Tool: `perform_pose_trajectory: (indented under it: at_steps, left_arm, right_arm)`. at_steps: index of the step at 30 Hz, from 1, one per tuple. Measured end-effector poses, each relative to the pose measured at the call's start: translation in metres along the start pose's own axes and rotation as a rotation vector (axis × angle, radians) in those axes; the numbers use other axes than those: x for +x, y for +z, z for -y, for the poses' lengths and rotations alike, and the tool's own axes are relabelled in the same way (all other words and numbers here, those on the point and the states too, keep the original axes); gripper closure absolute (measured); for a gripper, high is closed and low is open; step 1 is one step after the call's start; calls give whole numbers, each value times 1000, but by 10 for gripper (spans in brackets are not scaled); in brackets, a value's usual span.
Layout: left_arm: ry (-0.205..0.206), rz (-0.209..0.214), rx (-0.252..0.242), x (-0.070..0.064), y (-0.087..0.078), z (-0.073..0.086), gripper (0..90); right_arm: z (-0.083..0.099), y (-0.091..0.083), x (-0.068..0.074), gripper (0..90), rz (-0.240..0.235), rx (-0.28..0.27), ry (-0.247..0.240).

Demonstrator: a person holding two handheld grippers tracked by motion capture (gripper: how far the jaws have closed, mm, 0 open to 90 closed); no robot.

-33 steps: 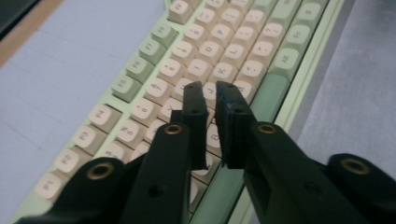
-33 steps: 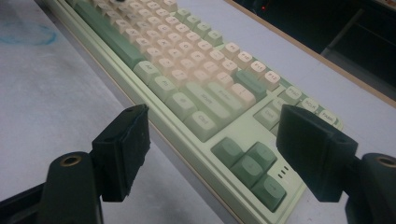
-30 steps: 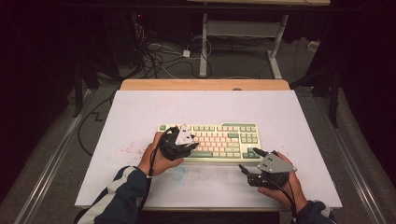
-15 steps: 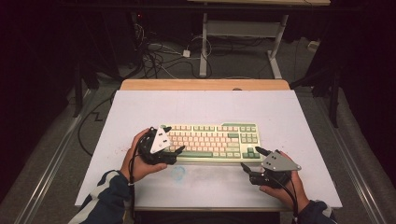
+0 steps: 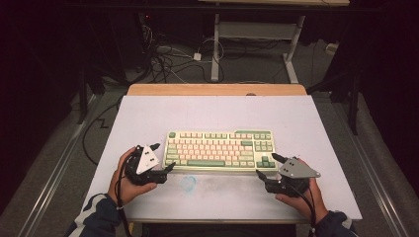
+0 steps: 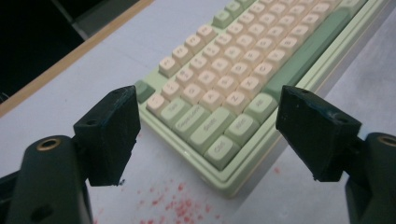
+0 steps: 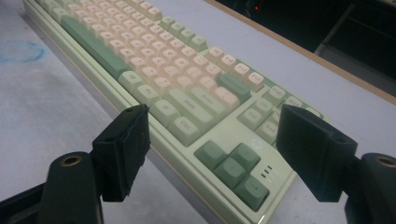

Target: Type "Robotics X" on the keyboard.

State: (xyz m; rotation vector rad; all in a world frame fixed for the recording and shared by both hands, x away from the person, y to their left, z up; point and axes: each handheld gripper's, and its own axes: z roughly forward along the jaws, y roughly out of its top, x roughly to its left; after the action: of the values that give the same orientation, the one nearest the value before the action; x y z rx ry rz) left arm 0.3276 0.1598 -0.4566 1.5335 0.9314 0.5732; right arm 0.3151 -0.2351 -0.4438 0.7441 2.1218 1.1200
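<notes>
The left gripper (image 5: pixel 162 158) and right gripper (image 5: pixel 264 165) sit at the two lower corners of the keyboard (image 5: pixel 220 149) (mid-frame). Both have jaws wide apart, probably ready to grab its ends.

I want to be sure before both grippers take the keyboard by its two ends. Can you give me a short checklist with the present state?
1. Left gripper open: ok, jaws wide apart.
2. Right gripper open: ok.
3. Left gripper at the keyboard left end: ok, near corner lies between its jaws.
4. Right gripper at the right end: ok, arrow keys between its jaws.
5. Jaws touching the keyboard: cannot tell.
6. Keyboard flat on the table: ok.
</notes>
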Motion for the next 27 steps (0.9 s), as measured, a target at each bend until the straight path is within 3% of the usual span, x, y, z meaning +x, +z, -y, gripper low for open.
perform_pose_trajectory:
  at_steps: [14, 27]
  left_arm:
    - [-19, -32, 33, 10, -13, 14, 198]
    - [-38, -49, 63, 10, -18, 23, 198]
  right_arm:
    - [-4, 0, -7, 265, 18, -9, 5]
    - [-23, 15, -10, 348, -38, 5, 18]
